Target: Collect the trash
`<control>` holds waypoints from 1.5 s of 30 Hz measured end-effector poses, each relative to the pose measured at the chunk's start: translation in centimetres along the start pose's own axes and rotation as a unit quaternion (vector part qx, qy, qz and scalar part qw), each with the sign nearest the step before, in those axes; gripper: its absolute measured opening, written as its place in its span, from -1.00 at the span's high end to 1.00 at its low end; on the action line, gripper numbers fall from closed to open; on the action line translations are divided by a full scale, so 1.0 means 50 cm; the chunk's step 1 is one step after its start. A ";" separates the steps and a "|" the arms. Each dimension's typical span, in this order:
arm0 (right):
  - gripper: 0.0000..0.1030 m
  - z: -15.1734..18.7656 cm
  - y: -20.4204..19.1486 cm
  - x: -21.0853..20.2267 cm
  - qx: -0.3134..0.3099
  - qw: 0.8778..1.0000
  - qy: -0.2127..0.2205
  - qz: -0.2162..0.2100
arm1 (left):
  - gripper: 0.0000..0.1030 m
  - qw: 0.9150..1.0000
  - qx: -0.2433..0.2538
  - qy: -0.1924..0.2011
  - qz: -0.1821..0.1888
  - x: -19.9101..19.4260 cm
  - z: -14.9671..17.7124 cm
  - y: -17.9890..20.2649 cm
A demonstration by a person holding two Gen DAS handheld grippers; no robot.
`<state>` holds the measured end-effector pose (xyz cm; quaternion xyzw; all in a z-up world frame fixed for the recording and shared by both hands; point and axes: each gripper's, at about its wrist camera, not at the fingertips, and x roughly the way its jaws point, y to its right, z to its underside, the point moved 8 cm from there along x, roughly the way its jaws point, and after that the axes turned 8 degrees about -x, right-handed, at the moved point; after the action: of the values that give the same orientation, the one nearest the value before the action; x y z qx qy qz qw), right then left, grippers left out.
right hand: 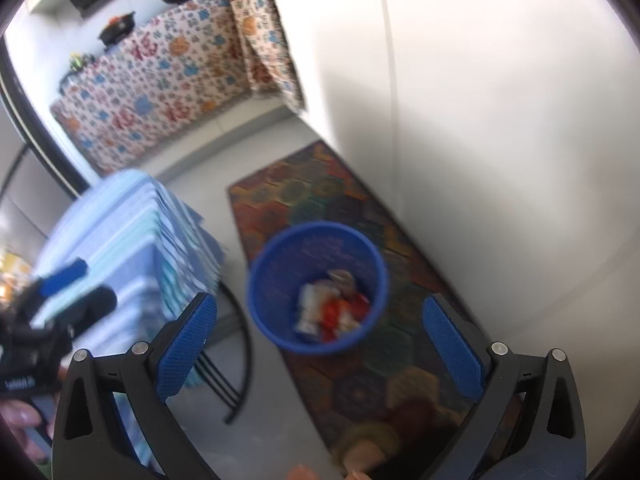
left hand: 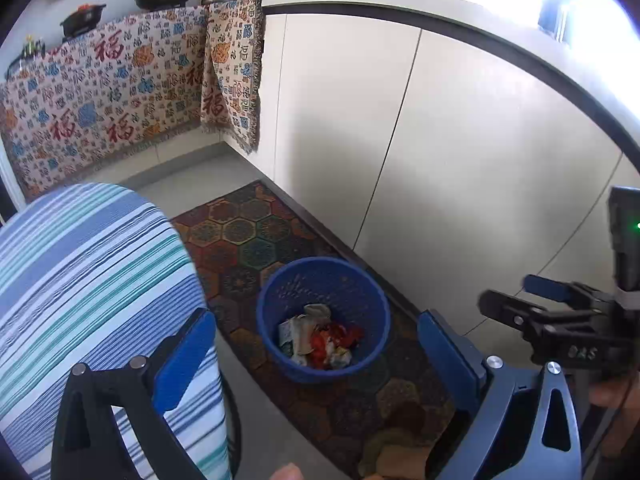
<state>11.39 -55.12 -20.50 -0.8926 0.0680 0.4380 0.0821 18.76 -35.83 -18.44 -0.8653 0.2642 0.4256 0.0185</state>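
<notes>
Both claws hung released above the round blue plastic mesh basket (left hand: 323,319): the left gripper (left hand: 316,364) and the right gripper (right hand: 320,352) each stood wide apart with nothing between the blue pads. No earlier view is at hand to compare. Crumpled paper and red-and-white wrappers (left hand: 320,340) lay at the basket's bottom, on the hexagon-patterned rug (left hand: 248,236). Risk, as I judged it: a low reach could knock the light basket over, or snag the striped blue fabric cover (left hand: 92,280) just beside it.

Right wrist view motion-blurred, trash (right hand: 332,312) in blue basket (right hand: 256,296) indistinct, striped cover (left hand: 80,280) cut off left
</notes>
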 end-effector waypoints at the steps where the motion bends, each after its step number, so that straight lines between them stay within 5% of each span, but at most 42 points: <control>1: -0.99 0.014 -0.002 -0.013 -0.001 1.000 -0.003 0.004 | -1.00 1.000 0.006 0.001 -0.009 -0.008 0.011 0.002; 16: -0.99 0.074 -0.034 -0.147 -0.026 0.998 0.022 0.049 | -1.00 0.996 0.019 0.020 -0.086 -0.118 0.052 0.017; 24: -0.99 0.081 -0.051 -0.159 -0.035 0.998 0.018 0.040 | -1.00 0.999 0.004 -0.023 -0.046 -0.114 0.065 0.016; 45: -0.99 0.096 -0.060 -0.160 -0.039 0.999 0.009 0.035 | -1.00 0.998 0.010 -0.027 -0.056 -0.105 0.067 0.023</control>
<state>3.40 -50.82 -16.78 -0.8960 0.0829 0.4352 0.0309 13.19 -33.64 -16.42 -0.8668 0.2185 0.4445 0.0580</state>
